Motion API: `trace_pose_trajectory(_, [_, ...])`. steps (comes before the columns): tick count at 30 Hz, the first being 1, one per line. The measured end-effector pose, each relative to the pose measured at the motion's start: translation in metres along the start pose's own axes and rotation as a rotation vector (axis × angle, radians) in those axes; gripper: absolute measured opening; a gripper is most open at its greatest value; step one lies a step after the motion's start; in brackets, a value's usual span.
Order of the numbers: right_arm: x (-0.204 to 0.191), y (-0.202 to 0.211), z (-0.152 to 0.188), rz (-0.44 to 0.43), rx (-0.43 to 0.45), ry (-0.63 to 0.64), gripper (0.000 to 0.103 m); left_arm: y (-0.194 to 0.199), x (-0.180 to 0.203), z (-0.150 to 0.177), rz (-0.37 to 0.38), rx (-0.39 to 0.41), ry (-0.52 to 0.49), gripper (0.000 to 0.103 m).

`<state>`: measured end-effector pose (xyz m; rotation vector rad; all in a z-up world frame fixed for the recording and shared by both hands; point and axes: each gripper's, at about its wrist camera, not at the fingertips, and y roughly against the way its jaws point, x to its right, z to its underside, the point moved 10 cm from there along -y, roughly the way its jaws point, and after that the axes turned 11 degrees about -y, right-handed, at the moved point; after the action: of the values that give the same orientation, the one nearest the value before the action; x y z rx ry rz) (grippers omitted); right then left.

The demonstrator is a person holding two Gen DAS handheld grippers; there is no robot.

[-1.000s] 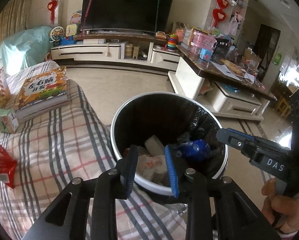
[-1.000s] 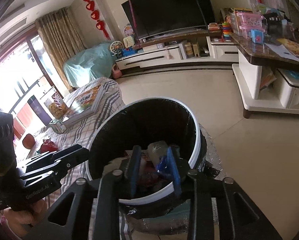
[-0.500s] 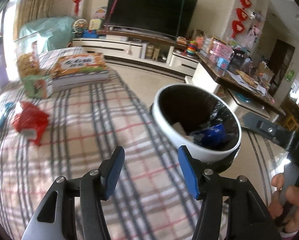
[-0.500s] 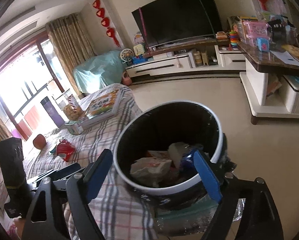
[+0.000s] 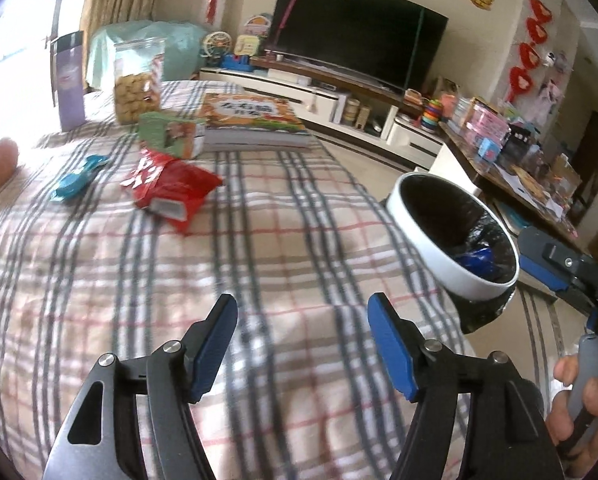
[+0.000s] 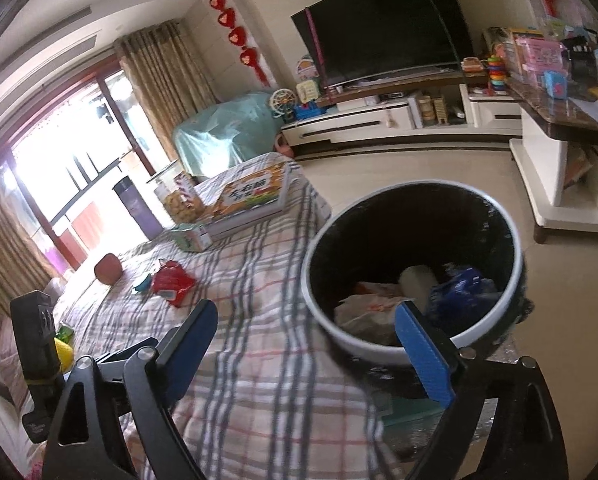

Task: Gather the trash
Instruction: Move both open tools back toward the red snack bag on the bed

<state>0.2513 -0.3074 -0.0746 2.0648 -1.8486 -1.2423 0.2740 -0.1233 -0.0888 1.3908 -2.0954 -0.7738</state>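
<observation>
Left wrist view: the left gripper (image 5: 303,344) hangs over the plaid cloth (image 5: 259,240) with its blue pads spread and its jaws opening; nothing is between them and they touch nothing. Up the cloth lies a red snack wrapper (image 5: 171,190), crumpled, its long axis running from upper left to lower right, with its white end toward the camera. A small blue wrapper (image 5: 77,178) lies just to its left. Beyond them stand a green carton (image 5: 171,138), a picture book (image 5: 255,124) and a cookie jar (image 5: 139,80). At the right, off the cloth's edge, sits the white-rimmed trash bin (image 5: 415,216); only a blue scrap shows inside. A hand (image 5: 579,408) at the lower right grips the handle of the other tool.

Right wrist view: the right gripper (image 6: 311,348) stands wide, its jaws opening and empty, its right pad in front of the bin's (image 6: 319,292) near rim. This view looks into the bin: pale crumpled packaging (image 6: 371,308) and a blue wrapper (image 6: 463,292) lie inside. The red wrapper (image 6: 173,280) is small, far up the cloth. The left tool's body shows at the lower left.
</observation>
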Motion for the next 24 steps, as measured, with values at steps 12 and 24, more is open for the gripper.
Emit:
trace_pose_trajectory(12, [-0.045, -0.021, 0.030, -0.063, -0.059, 0.032, 0.094, 0.030, -0.037, 0.014, -0.073, 0.011, 0.042, 0.067])
trace_pose_trajectory(24, [-0.078, -0.046, 0.058, -0.099, -0.122, 0.075, 0.094, 0.045, -0.089, 0.035, -0.150, 0.004, 0.094, 0.069])
